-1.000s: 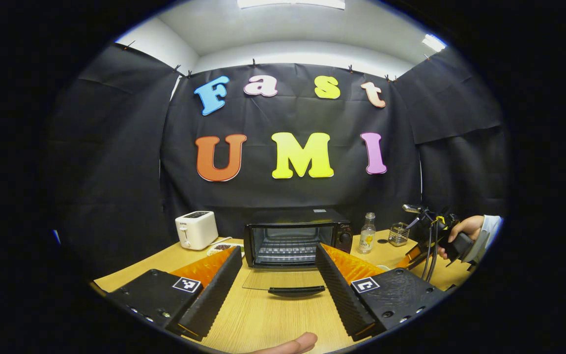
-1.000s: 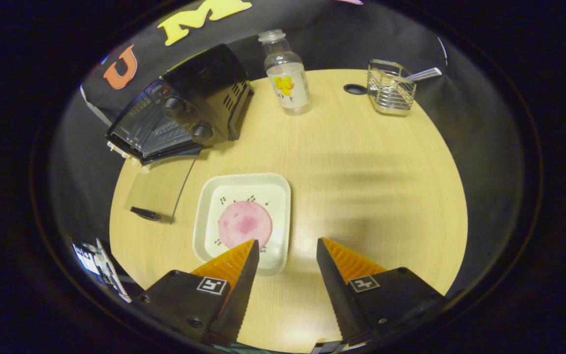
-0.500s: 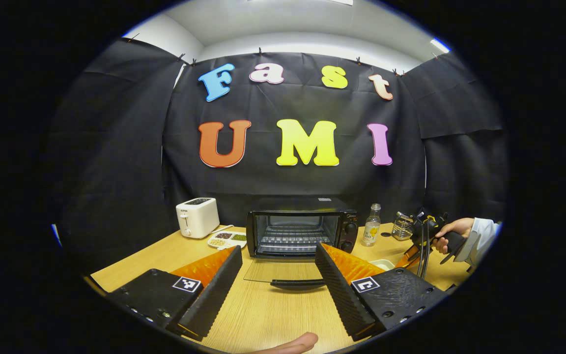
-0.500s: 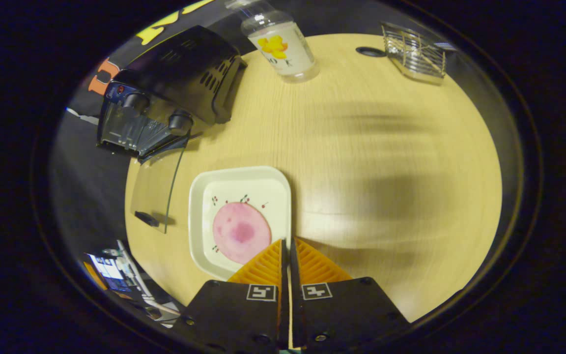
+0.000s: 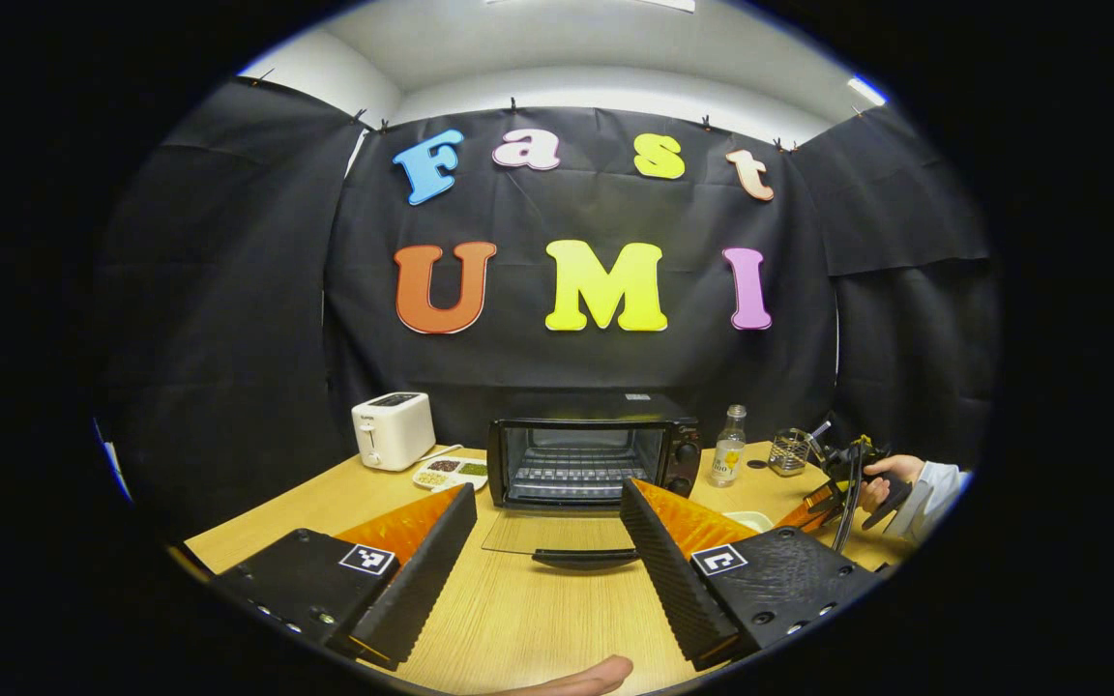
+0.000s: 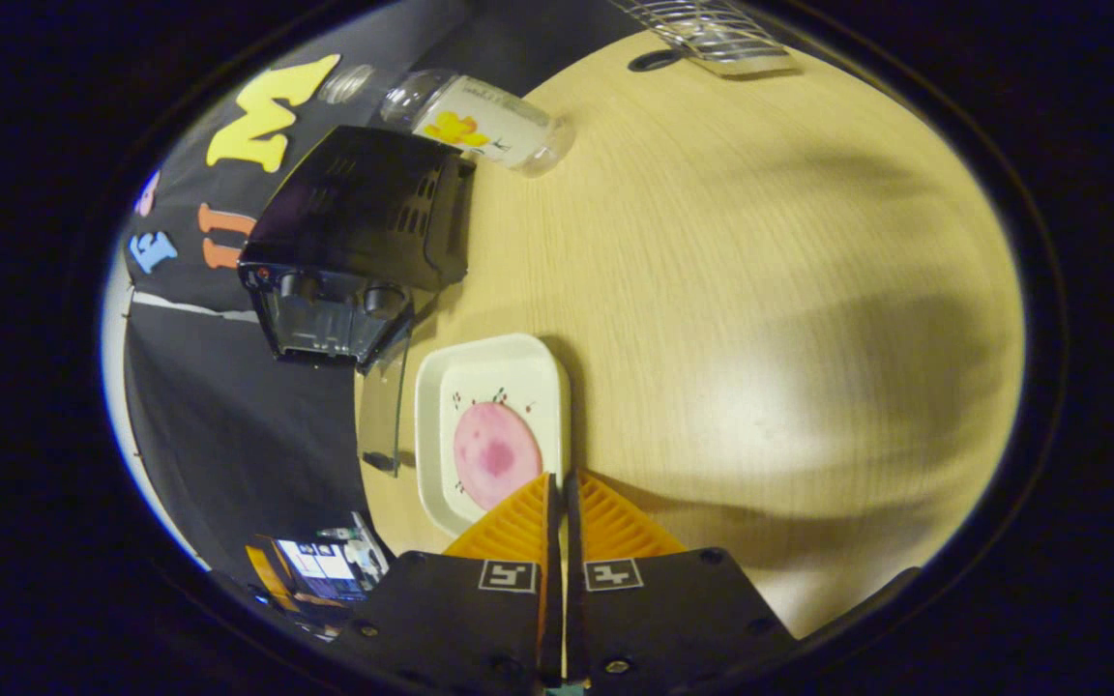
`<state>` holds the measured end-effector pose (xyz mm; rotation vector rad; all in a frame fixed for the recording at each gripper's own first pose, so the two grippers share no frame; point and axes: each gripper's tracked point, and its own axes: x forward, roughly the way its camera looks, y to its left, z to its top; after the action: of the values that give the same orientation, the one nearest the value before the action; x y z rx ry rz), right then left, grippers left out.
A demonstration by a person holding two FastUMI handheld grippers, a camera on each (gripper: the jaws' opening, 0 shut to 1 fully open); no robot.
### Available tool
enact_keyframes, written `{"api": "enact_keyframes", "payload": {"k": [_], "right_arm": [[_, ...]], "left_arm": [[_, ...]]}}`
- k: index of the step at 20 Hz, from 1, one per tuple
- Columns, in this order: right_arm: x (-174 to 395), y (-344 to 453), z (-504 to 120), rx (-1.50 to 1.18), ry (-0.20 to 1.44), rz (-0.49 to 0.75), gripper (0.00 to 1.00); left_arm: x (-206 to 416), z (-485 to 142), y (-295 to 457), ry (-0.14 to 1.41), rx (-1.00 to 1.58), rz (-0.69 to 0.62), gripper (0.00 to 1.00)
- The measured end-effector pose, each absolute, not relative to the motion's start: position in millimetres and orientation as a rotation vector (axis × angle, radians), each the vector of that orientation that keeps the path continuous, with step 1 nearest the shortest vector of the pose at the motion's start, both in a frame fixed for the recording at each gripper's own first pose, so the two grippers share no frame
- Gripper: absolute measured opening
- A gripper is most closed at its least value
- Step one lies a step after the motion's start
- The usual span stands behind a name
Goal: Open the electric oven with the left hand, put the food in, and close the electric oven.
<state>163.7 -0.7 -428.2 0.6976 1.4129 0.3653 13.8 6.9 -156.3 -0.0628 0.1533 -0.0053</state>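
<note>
- So the toaster oven (image 5: 588, 462) already sits open at 12 o'clock in the left gripper view, glass door (image 5: 557, 535) dropped flat onto the worktop (image 5: 528, 628), rack bare inside.
- Left claw (image 5: 547, 541) is spread wide and holding nothing, hovering in front of the door's handle.
- The step in hand looks like the food pickup. In the right gripper view the right claw (image 6: 559, 503) has its fingers pinched together on the near rim of the white square plate (image 6: 494, 367), at about 6 o'clock of the plate.
- Can't quite tell if the rim is truly between the pads or just behind them, since the tips hide it.
- The food, a round pink slice (image 6: 497, 454), lies flat on that plate, which sits just right of the open door.
- Next move, I'd guess: lift the plate level, swing it toward 10 o'clock and slide it onto the rack without tipping the slice off. Then the left claw needs to flip the door up.
</note>
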Motion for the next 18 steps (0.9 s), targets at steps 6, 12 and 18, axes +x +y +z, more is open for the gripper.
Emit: {"api": "enact_keyframes", "payload": {"k": [6, 12, 18], "right_arm": [[150, -38, -407, 0.65, 1.359, 0.264, 0.05], [136, -32, -353, 0.598, 1.296, 0.294, 0.03], [128, 21, -307, 0.568, 1.255, 0.391, 0.03]], "left_arm": [[0, -137, 13, 0.108, -0.028, 0.001, 0.95], [-11, -135, 15, 0.098, -0.022, -0.015, 0.95], [-21, -139, 28, 0.094, -0.012, -0.013, 0.95]]}}
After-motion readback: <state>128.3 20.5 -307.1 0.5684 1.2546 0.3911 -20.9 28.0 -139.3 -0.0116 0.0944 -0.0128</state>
